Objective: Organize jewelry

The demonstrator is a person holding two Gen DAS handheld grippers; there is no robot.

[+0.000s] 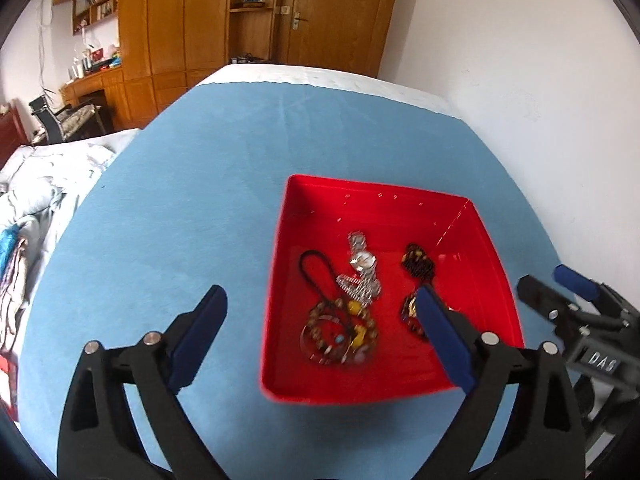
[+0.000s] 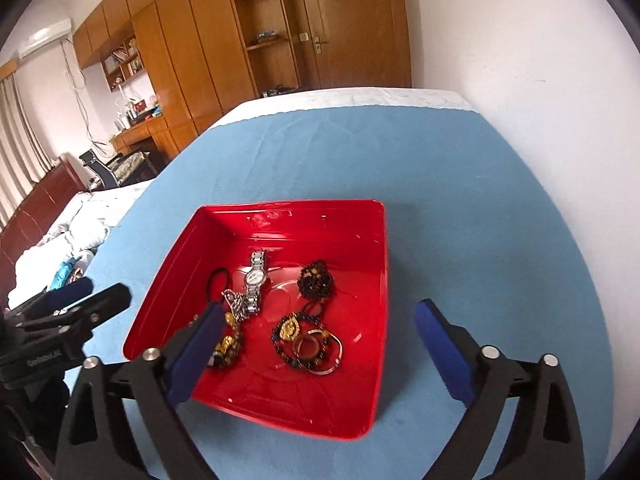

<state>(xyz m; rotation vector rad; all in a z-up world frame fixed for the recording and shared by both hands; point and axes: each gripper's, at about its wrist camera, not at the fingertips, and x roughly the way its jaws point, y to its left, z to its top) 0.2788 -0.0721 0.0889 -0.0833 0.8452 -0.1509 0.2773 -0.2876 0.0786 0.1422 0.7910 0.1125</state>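
A red tray sits on the blue cloth. It holds a silver watch, a black cord loop, a dark bead necklace, beaded bracelets and a silver chain. My left gripper is open and empty above the tray's near left edge; it also shows in the right wrist view. My right gripper is open and empty above the tray's near side, and shows at the right of the left wrist view.
The blue cloth covers a table with a white edge at the far side. A white wall is close on the right. A bed with crumpled bedding lies to the left, wooden wardrobes behind.
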